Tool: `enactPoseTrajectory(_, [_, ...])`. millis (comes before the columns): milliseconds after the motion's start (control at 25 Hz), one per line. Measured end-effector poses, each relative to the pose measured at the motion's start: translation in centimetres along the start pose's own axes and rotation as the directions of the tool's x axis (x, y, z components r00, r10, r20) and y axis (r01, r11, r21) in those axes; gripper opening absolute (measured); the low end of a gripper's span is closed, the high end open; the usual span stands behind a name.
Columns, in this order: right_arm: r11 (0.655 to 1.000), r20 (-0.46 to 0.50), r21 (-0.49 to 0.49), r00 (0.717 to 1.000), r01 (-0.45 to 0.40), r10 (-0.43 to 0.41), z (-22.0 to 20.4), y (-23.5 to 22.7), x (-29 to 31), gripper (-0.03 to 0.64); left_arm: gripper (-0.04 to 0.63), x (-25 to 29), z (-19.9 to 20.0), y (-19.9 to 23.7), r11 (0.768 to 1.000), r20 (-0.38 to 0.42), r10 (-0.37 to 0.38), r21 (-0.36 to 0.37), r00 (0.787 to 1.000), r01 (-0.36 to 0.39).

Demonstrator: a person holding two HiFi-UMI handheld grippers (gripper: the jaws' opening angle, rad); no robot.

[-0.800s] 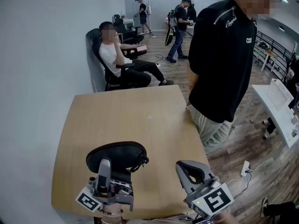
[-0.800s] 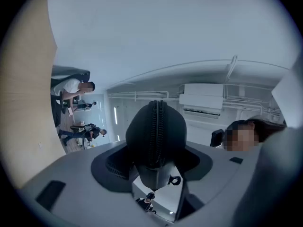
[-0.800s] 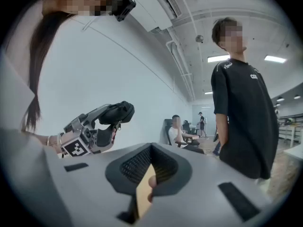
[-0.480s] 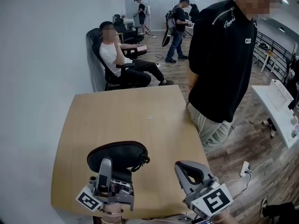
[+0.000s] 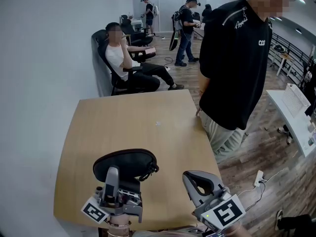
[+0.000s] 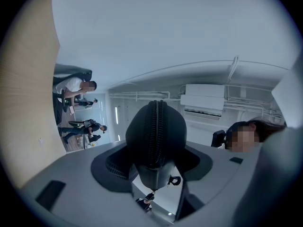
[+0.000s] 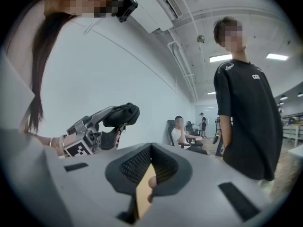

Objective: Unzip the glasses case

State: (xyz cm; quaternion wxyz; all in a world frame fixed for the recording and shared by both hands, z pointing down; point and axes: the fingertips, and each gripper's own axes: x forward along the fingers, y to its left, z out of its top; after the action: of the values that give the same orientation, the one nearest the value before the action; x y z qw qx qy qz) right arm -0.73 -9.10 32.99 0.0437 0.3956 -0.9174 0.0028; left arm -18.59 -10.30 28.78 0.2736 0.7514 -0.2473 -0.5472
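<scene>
Clamping the glasses case (image 5: pixel 126 163) above the worktop's (image 5: pixel 148 117) near edge, the left claw (image 5: pixel 121 179) should hold firm while the right claw (image 5: pixel 196 182), clenched on nothing, opens to pinch the dangling zip pull (image 6: pixel 150 196).

Glasses case (image 5: pixel 126 163): black shell, looks cloth-covered, matt. Its zip (image 6: pixel 156 126): coarse black teeth, matt, likely plastic. Left gripper (image 6: pixel 152 165) and right gripper (image 7: pixel 150 167): grey plastic bodies, smooth, matt. Pads (image 7: pixel 135 164): black, ribbed, rubbery look. Marker cube (image 5: pixel 226 212): white faces with black print, flat finish. Table (image 5: pixel 128 122): pale wood-grain top, smooth, low sheen. Floor (image 5: pixel 256 152): wood-look planks, slight gloss.
</scene>
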Motion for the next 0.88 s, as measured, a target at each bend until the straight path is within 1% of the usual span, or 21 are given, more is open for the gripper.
enactPoseTrajectory(240, [1.0,0.002,-0.009,1.0,-0.019,0.019,0.1,0.5,-0.1,0.015,0.249,0.2,-0.7,-0.1,1.0,-0.006,0.003,-0.01,1.0,-0.003])
enactPoseTrajectory(400, [0.997,0.023,-0.013,0.997,-0.07,0.07,0.5,1.2,-0.1,0.015,0.249,0.3,-1.7,-0.2,1.0,-0.019,0.002,-0.013,1.0,-0.002])
enactPoseTrajectory(600, [0.996,0.047,-0.007,0.995,-0.092,0.092,0.9,1.4,-0.4,0.015,0.249,0.4,-2.6,-0.3,1.0,-0.025,-0.002,-0.018,1.0,0.001])
enactPoseTrajectory(880, [0.995,0.019,0.014,0.995,-0.1,0.1,0.1,1.9,-0.8,0.017,0.249,0.6,-3.8,-0.9,1.0,-0.03,-0.006,-0.022,1.0,0.005])
